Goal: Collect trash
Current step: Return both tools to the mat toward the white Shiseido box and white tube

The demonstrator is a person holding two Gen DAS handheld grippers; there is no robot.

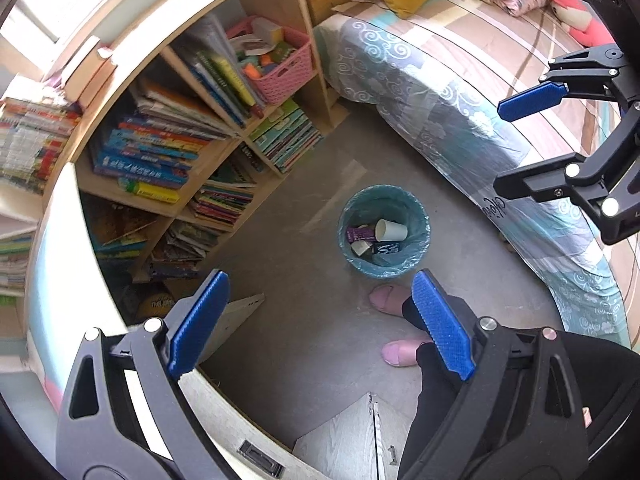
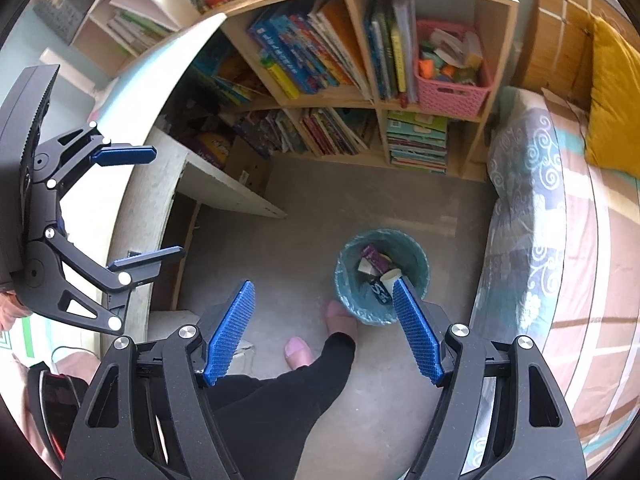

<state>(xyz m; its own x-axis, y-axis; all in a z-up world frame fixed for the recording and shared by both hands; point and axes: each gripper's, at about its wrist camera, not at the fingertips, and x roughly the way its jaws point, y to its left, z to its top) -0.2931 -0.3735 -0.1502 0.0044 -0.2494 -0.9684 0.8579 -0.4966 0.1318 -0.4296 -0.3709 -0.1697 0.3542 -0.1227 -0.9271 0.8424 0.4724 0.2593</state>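
A small bin with a teal bag (image 1: 383,266) stands on the grey floor beside the bed. It also shows in the right wrist view (image 2: 352,304). Inside lie a white paper cup (image 1: 390,230), a purple wrapper (image 1: 359,233) and a dark packet (image 1: 385,248). My left gripper (image 1: 320,280) is open and empty, held high above the floor left of the bin. My right gripper (image 2: 323,286) is open and empty, above the bin. Each gripper shows in the other's view: the right one (image 1: 504,148), the left one (image 2: 168,204).
A wooden bookshelf (image 2: 380,100) full of books holds a pink basket (image 2: 452,88). A bed (image 1: 460,92) with a patterned cover and a yellow pillow (image 2: 612,104) lies on the right. A white desk edge (image 2: 148,208) is on the left. The person's feet in pink slippers (image 1: 390,300) stand near the bin.
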